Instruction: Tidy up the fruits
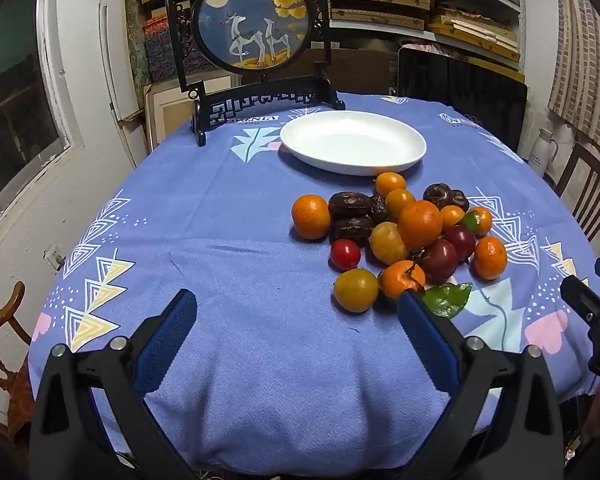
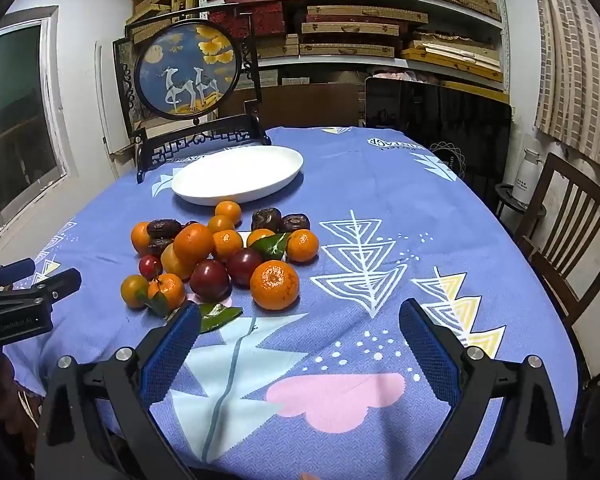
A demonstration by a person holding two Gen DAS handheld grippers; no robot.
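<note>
Fruits (image 1: 400, 236) lie in a loose heap on a blue patterned tablecloth (image 1: 228, 248), just in front of an empty white oval plate (image 1: 352, 142) that sits at about twelve o'clock from the pile. The heap mixes orange mandarins, some with green leaves, dark red plums, yellow plums, wrinkled brown dates and one small red fruit, most of them touching one another. Nothing has been sorted yet, so the work appears to be at its very start, with the plate the likely place to gather the fruit. The left gripper (image 1: 296, 308) hangs over the near edge of the table with its blue-padded jaws spread wide and nothing between them; the pile lies at roughly one o'clock from it. The right gripper (image 2: 300, 316) is likewise wide apart and empty, with the pile at about eleven o'clock and a large mandarin (image 2: 275, 285) the nearest piece. A sensible next move would be to reach forward, centre one outer fruit between the pads and close gently, since round fruit may roll and disturb its neighbours. A framed deer screen (image 1: 254, 20) stands behind the plate.
</note>
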